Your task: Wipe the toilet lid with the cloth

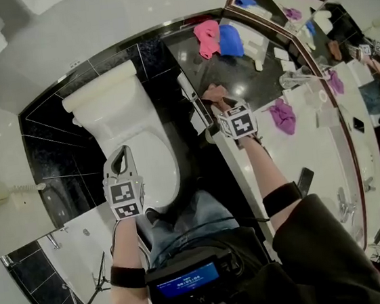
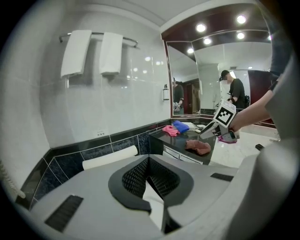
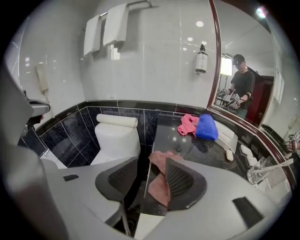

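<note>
The white toilet stands with its lid down, left of the black counter. My left gripper hovers over the lid's near part, shut with nothing in it; in its own view the pads meet and white lid shows below. A dusty-pink cloth lies bunched at the counter's near left edge. My right gripper hangs just above it, open. In the right gripper view the cloth lies on the counter below the spread jaws, apart from them. The left gripper view shows the cloth under the right gripper.
A bright pink cloth and a blue cloth lie at the counter's far end, a purple cloth on the pale top to the right. A mirror runs along the counter. Towels hang on the wall above the cistern.
</note>
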Available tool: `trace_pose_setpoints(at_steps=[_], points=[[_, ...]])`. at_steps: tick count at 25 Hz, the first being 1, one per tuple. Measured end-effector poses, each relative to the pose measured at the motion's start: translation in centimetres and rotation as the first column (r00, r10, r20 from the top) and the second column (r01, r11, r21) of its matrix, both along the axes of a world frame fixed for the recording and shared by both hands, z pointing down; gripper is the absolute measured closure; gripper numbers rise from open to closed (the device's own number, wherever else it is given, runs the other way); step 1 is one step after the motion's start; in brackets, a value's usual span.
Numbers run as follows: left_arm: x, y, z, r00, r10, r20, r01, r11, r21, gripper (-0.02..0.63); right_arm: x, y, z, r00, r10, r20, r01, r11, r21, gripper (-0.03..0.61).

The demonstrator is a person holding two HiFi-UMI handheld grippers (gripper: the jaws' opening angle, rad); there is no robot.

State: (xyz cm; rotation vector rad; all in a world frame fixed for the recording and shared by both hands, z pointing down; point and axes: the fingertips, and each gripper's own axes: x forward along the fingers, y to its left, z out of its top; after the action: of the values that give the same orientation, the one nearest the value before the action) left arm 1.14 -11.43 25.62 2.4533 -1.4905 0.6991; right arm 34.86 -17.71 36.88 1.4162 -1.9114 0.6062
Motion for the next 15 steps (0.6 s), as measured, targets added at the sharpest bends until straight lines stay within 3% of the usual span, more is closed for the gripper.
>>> trace_pose_setpoints(at_steps=[8,15], points=[[-6.8,2.9,-2.3,0.999,-0.032,-0.030,0.032,0.999,0.007,0.614,-10.6,2.4,-8.9,0.991,-0.084,0.103,0.065,0.983,0.173,0.517],[-13.5,5.3,-3.8,0.998,-0.061,-0.031,0.061,0.998,0.011,0.614,-22.4,6.1,-14.0,0.951,-0.174,0.257,0.104,0.959,0.265,0.561]])
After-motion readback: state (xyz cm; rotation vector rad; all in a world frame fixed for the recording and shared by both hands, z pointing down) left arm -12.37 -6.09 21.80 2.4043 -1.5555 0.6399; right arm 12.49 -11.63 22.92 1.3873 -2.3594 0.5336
